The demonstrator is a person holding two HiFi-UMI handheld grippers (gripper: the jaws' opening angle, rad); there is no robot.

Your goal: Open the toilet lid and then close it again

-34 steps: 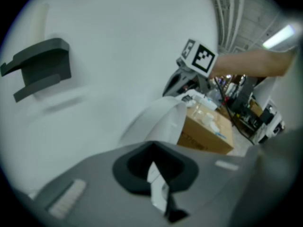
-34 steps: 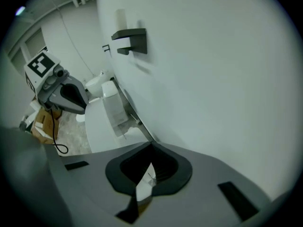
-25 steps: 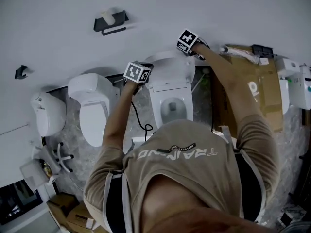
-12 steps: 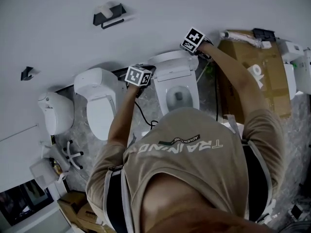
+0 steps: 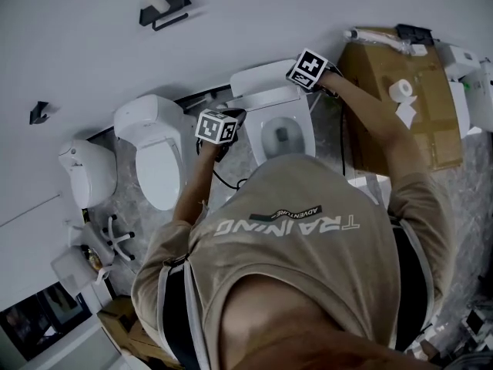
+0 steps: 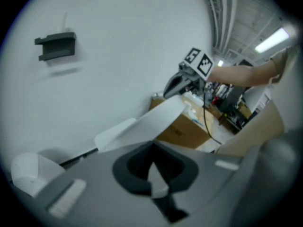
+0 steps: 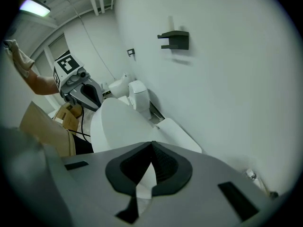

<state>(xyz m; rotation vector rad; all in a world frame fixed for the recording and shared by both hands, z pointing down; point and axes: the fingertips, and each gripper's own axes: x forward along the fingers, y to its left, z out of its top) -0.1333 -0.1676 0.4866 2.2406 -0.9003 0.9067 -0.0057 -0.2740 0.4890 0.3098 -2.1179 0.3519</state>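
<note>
Person (image 5: 308, 237) bent over toilet (image 5: 302, 128), both arms reaching to it. White wall (image 5: 323, 6) behind toilet. Cardboard box (image 5: 393, 129) just right of toilet; second toilet (image 5: 158, 160) left of it, apart. Lid (image 5: 258, 83) raised off toilet, tilted partway, neither flat nor upright. Left gripper (image 6: 152, 148) clenched on lid's left edge, white lid showing between pressed jaws. Right gripper (image 7: 151, 148) likewise pinched on lid's right edge. Black holder (image 5: 163, 10) on wall, above and left of toilet.

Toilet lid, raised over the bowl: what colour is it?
Plain white all over; the toilet lid shows best in the right gripper view.
</note>
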